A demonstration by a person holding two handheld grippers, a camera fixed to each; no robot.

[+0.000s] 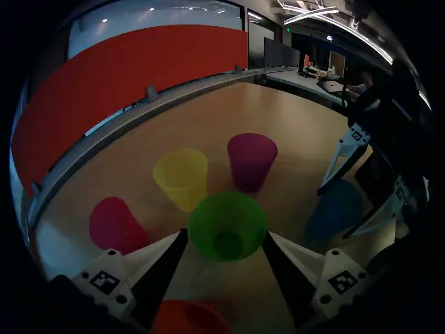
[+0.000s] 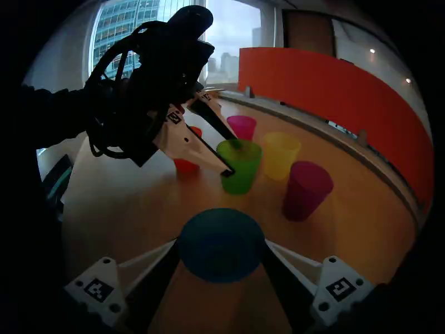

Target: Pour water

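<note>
1. Green cup (image 1: 228,222) sits upright on the wooden table (image 1: 233,111), mouth toward the left gripper view's camera.
2. The left gripper (image 1: 225,232) clamps it: both fingertips touch the cup's sides, one on each side. The right gripper view shows the same, one finger at the near wall and one at the far rim.
3. Blue cup (image 2: 221,245) is between the fingers of the right gripper (image 2: 221,242), both fingers against its sides, so it is gripped. Cannot tell whether it is lifted or resting on the table.
4. In the left gripper view the blue cup is to the right of the green cup, apart from it.
5. Yellow cup (image 1: 181,177) and magenta cup (image 1: 251,160) stand upright just behind the green cup, side by side.
6. Pink cup (image 1: 114,225) is to the left. An orange-red cup (image 1: 186,317) shows at the bottom edge, between the left gripper's fingers.
7. Water in any cup: cannot tell, too dark.
8. A red partition (image 1: 139,72) runs along the table's far edge.
9. A dark hand (image 2: 150,72) holds the left gripper, in silhouette against the windows (image 2: 133,22).
</note>
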